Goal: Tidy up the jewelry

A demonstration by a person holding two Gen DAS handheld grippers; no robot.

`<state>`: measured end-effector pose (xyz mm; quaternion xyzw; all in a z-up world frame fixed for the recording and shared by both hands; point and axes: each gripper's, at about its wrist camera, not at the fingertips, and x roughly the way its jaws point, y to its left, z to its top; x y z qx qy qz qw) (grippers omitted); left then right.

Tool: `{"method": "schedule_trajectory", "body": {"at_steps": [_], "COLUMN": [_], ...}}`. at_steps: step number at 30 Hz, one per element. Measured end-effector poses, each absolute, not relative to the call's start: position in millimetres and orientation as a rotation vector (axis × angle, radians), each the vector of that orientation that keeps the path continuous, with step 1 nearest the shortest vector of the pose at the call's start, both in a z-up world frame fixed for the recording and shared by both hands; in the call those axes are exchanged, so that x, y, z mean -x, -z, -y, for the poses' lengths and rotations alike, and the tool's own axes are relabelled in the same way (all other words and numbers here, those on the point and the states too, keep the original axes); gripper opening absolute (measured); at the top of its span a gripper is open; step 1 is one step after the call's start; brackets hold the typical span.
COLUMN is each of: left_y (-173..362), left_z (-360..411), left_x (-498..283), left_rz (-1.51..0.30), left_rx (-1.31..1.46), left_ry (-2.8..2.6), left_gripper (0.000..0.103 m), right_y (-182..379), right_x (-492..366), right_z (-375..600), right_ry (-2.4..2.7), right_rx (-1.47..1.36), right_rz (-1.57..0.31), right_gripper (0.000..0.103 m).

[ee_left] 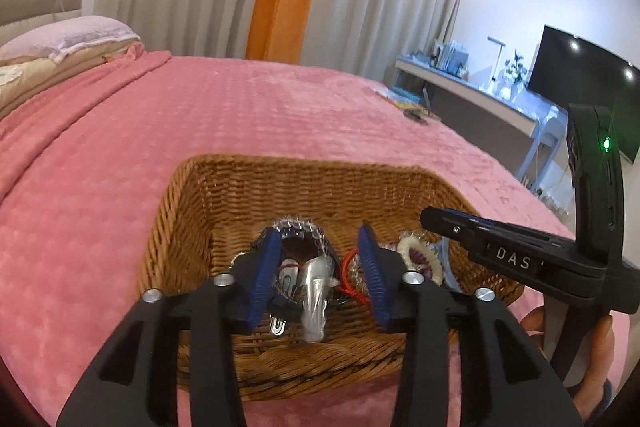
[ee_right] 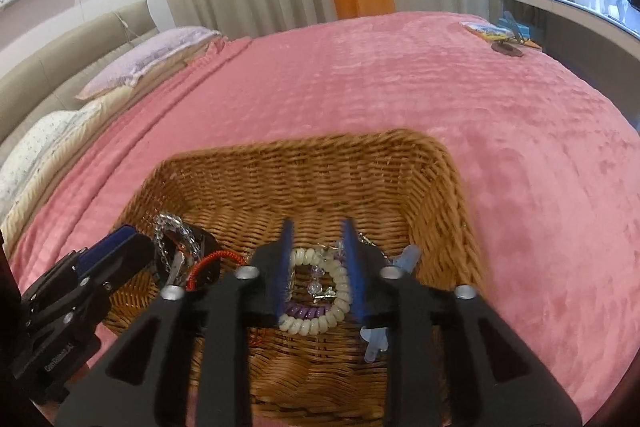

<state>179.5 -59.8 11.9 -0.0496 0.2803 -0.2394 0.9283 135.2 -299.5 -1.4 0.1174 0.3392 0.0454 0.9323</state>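
Observation:
A wicker basket [ee_left: 280,183] sits on the pink bedspread and also shows in the right wrist view [ee_right: 320,167]. My left gripper [ee_left: 320,247] is open over its left part, above a silver hair clip [ee_left: 316,291], a crystal bead bracelet [ee_left: 298,225] and a red cord [ee_left: 352,267]. My right gripper [ee_right: 316,247] is open over a cream and purple spiral hair tie [ee_right: 320,307] with a silver charm [ee_right: 324,291] inside it. A light blue clip [ee_right: 374,341] lies to its right. Neither gripper holds anything.
The pink bedspread [ee_left: 200,131] stretches all around the basket. Pillows [ee_right: 152,55] lie at the headboard. A booklet and a dark object [ee_right: 508,47] lie at the far corner of the bed. A desk and television [ee_left: 580,87] stand beyond.

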Motion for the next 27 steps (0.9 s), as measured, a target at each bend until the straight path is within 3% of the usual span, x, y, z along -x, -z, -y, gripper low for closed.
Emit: {"method": "schedule_trajectory", "body": {"at_steps": [2, 11, 20, 27], "left_y": [-15, -26, -52, -58], "left_z": [57, 40, 34, 10], "left_x": [-177, -161, -110, -41], "left_rz": [-0.563, -0.495, -0.395, -0.343], "left_rx": [0.113, 0.156, 0.107, 0.066], "left_ry": [0.492, 0.448, 0.406, 0.321], "left_gripper": [0.042, 0.047, 0.076, 0.091], "right_y": [-4, -15, -24, -26], "right_x": [-129, -105, -64, -2], "right_z": [300, 296, 284, 280], "right_ry": [-0.088, -0.048, -0.011, -0.040], "right_rx": [-0.240, -0.207, -0.159, -0.192], "right_rz": [-0.667, -0.592, -0.568, -0.589], "right_gripper": [0.047, 0.048, 0.048, 0.060]}}
